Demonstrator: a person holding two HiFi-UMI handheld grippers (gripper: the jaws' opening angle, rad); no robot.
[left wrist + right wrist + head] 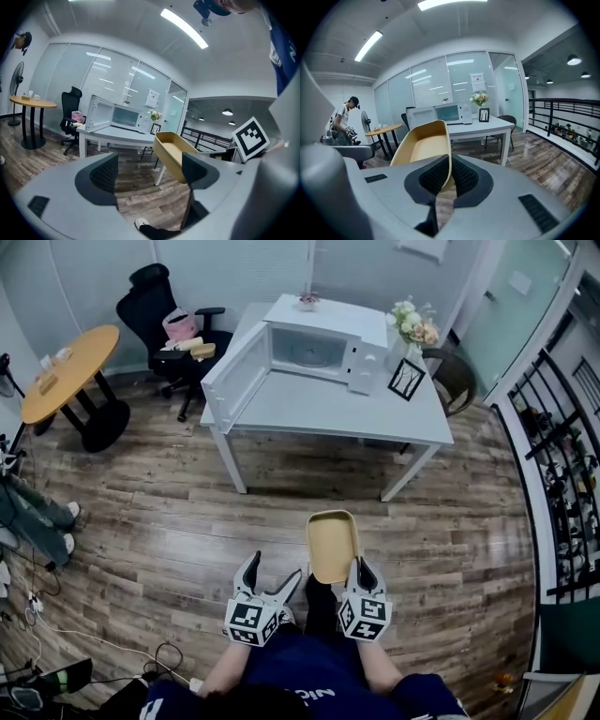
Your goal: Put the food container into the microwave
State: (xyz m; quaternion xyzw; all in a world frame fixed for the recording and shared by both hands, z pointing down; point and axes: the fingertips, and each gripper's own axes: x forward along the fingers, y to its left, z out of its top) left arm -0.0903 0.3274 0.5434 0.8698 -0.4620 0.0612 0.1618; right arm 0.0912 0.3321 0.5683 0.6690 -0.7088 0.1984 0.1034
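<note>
An empty tan food container (332, 546) is held out over the wooden floor, pinched by its right wall in my right gripper (359, 570), which is shut on it. The container (423, 145) fills the middle of the right gripper view, its rim between the ribbed pads (464, 176). My left gripper (275, 577) is open and holds nothing, to the left of the container (174, 153). The white microwave (316, 350) stands on the white table (323, 409) ahead, with its door (233, 377) swung open to the left.
A framed picture (406, 380) and a vase of flowers (412, 326) stand right of the microwave. A black office chair (165, 317) and a round wooden table (71, 367) are at the left. A black railing (553, 474) runs along the right. A person (342, 123) stands far off.
</note>
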